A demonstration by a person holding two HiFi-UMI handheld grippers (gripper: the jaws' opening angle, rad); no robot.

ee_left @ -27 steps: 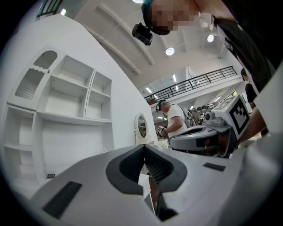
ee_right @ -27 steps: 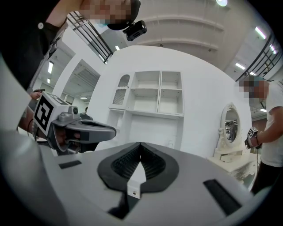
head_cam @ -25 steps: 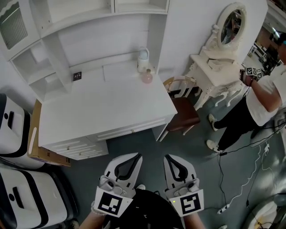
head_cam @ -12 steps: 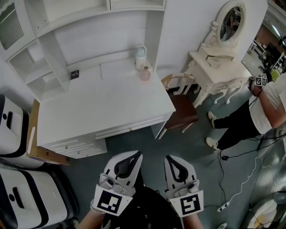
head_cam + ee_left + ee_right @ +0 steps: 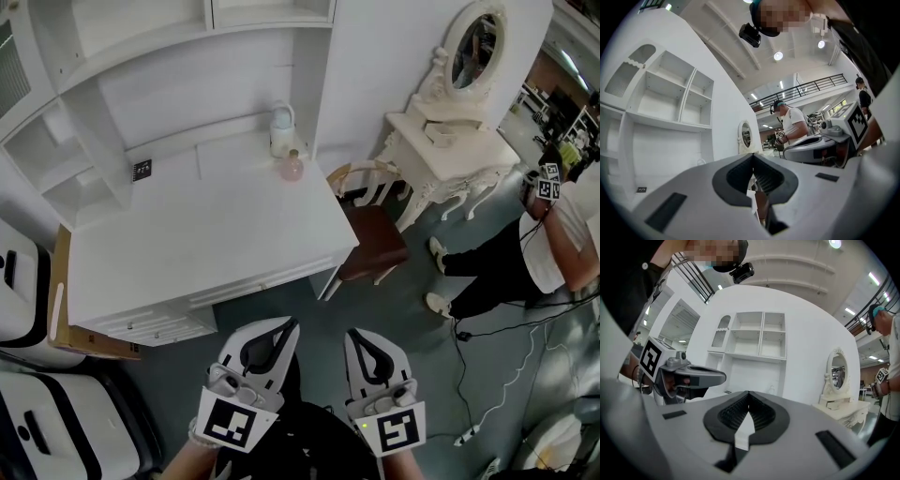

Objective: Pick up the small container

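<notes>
The small container (image 5: 292, 167), a pink round pot with a lid, stands at the back right of the white desk (image 5: 206, 234), just in front of a white jug (image 5: 279, 119). My left gripper (image 5: 290, 323) (image 5: 752, 156) and right gripper (image 5: 354, 331) (image 5: 748, 393) are side by side low in the head view, over the grey floor and short of the desk's front edge. Both are shut with nothing between the pads, and both are far from the container. The two gripper views look level toward the desk's shelf unit.
A brown chair (image 5: 370, 239) stands at the desk's right corner, with a white vanity table and oval mirror (image 5: 441, 141) behind it. A person (image 5: 553, 234) stands at the right above floor cables (image 5: 487, 394). White-and-black cases (image 5: 19, 291) and cardboard (image 5: 58, 314) sit on the left.
In the head view the desk, chair and vanity have slid a little to the left. Both grippers stay shut and side by side. The person at the right has shifted.
</notes>
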